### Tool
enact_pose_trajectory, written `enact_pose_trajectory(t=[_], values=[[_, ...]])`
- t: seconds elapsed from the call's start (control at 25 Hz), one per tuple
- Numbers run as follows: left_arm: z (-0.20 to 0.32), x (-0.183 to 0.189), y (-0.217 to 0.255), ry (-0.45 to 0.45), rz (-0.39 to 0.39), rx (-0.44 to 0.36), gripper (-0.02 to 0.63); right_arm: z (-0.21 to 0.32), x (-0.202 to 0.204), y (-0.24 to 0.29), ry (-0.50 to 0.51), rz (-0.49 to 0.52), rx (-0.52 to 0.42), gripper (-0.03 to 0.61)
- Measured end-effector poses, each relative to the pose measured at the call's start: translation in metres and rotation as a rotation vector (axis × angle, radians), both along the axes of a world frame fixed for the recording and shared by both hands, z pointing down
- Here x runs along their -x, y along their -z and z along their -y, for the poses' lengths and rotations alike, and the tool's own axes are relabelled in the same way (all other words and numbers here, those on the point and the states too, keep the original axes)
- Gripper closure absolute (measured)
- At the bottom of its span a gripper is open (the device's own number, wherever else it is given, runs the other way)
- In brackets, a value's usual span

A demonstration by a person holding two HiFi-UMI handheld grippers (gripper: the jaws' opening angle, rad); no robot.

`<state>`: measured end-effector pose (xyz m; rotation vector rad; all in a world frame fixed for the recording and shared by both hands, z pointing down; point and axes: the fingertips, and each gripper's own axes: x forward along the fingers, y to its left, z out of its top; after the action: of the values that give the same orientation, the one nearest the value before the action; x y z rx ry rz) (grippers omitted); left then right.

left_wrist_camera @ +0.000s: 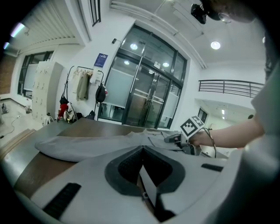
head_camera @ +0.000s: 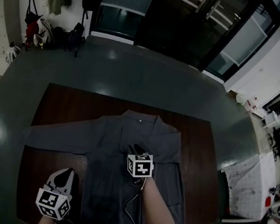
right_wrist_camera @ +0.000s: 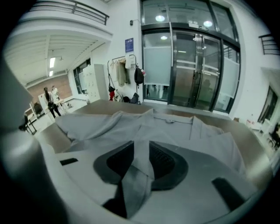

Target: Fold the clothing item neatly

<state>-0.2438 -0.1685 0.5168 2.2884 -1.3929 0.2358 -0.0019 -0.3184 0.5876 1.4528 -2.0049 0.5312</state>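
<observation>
Right gripper [head_camera: 136, 150] angles down onto shirt [head_camera: 107, 145], fold seemingly loose between jaws

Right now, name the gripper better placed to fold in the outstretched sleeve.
Likely left. The left gripper is empty and nearer the spread sleeve; the right gripper is over the shirt, a fold of it between its jaws.

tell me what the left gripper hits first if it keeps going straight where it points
Probably the grey shirt, whose sleeve lies spread across the table just beyond the shut jaws of the left gripper. Depth is unclear, so the bare table before it could come first.
</observation>
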Motion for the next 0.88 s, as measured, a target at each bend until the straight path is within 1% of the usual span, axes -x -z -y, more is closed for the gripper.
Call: enact_pose_trajectory(t=[0.08,0.2,0.28,0.36,0.52,0.56,0.6,0.64,0.72,0.8,0.88], values=[[-0.007,-0.003,0.000,-0.008,0.003,0.001,0.606,-0.011,0.006,-0.016,0.084,-0.050,0.021,0.483],[-0.017,-0.004,0.003,-0.010,0.007,0.010,0.606,-0.018,0.030,-0.029,0.217,-0.112,0.023,0.471],[-0.019,-0.004,0.003,-0.013,0.015,0.014,0.606,-0.018,0.040,-0.037,0.256,-0.173,0.048,0.457],[-0.018,-0.003,0.001,-0.018,0.023,0.015,0.606,-0.014,0.042,-0.047,0.247,-0.216,0.069,0.456],[-0.015,0.000,0.001,-0.008,0.021,0.013,0.606,-0.011,0.039,-0.053,0.195,-0.211,0.083,0.457],[-0.014,0.000,0.001,-0.004,0.021,0.012,0.605,-0.010,0.038,-0.051,0.186,-0.220,0.076,0.474],[-0.013,0.001,0.001,-0.001,0.021,0.010,0.606,-0.010,0.037,-0.048,0.178,-0.235,0.064,0.538],[-0.012,0.001,0.002,0.001,0.021,0.009,0.606,-0.010,0.036,-0.044,0.175,-0.250,0.047,0.565],[-0.012,0.001,0.002,0.002,0.019,0.007,0.605,-0.014,0.041,-0.034,0.186,-0.253,0.013,0.569],[-0.013,0.002,0.003,0.002,0.018,0.005,0.605,-0.020,0.050,-0.022,0.207,-0.226,-0.010,0.569],[-0.013,0.000,0.003,-0.001,0.018,0.003,0.606,-0.030,0.057,-0.015,0.231,-0.193,-0.009,0.569]])
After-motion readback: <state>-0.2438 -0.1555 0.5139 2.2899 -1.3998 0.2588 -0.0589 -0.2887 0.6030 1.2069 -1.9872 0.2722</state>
